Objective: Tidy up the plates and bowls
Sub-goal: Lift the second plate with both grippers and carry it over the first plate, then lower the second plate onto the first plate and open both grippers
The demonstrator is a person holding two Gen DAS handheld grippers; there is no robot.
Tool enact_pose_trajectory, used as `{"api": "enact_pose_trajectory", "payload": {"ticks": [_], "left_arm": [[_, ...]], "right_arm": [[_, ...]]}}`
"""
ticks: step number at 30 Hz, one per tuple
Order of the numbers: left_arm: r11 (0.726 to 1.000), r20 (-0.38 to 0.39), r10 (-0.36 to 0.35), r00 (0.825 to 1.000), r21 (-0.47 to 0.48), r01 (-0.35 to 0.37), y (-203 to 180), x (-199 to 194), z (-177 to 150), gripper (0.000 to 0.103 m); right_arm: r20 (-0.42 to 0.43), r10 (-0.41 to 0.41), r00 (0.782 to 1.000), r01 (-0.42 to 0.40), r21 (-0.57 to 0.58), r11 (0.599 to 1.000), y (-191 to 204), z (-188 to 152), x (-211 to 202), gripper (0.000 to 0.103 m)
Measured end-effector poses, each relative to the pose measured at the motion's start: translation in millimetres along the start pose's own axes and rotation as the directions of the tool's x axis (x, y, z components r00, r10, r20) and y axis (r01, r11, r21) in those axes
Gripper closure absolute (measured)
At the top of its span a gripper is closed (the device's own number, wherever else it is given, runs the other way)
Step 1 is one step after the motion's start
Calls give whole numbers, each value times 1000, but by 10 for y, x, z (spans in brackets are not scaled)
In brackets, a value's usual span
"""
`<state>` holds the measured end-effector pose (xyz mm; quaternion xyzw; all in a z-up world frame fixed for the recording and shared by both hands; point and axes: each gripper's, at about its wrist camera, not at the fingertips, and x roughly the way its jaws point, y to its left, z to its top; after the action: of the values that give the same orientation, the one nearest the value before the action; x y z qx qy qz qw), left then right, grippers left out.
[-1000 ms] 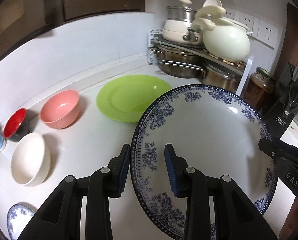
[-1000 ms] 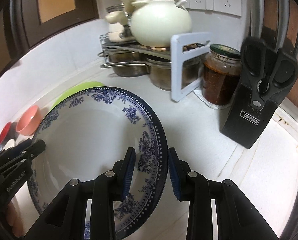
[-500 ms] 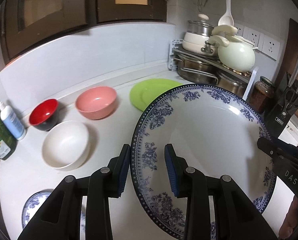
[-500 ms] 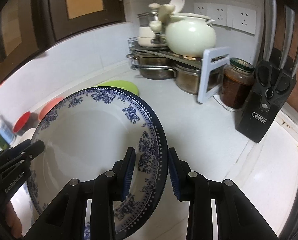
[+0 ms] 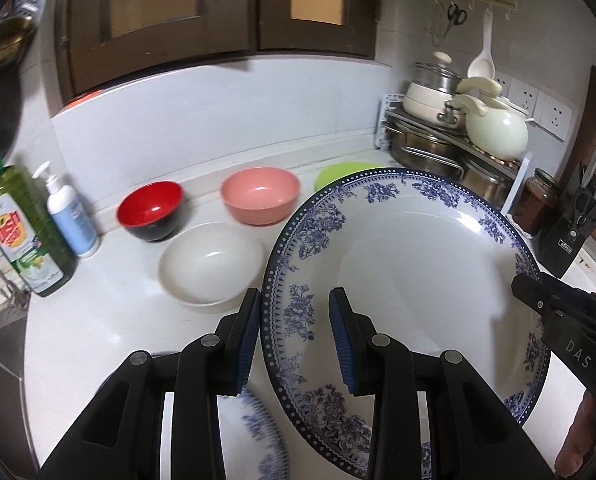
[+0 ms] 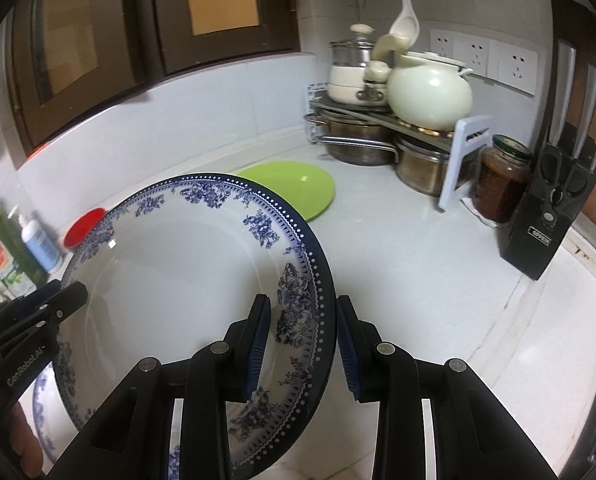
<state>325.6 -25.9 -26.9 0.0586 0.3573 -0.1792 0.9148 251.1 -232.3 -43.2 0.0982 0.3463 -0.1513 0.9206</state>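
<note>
Both claws were clamped on the big blue-patterned plate, the left claw at its nine o'clock rim, the right claw at three o'clock, probably to share its weight and carry it level above the worktop.

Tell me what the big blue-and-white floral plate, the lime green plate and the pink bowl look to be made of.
Big blue-and-white floral plate: likely glazed ceramic or porcelain; glossy white surface with sharp highlights and a printed blue pattern.
Lime green plate: probably plastic or melamine; flat uniform colour, only a small glint, though glazed ceramic cannot be ruled out.
Pink bowl: looks like plastic or melamine too; even colour, soft satin sheen.
</note>
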Motion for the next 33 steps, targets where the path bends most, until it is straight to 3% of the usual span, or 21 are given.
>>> {"api": "enact_pose_trajectory", "payload": {"ticks": [19,33], "left_arm": [[991,-39,106,994,-79,-109,995,-368,-465,68],[969,-125,186,975,-139,-202,1608,-439,-903,68]], "right_arm": [[-34,101,994,-104,-88,991,972,-292,-132,69],[-107,177,978,-194,-168,967,1667,-606,-96,69]]}}
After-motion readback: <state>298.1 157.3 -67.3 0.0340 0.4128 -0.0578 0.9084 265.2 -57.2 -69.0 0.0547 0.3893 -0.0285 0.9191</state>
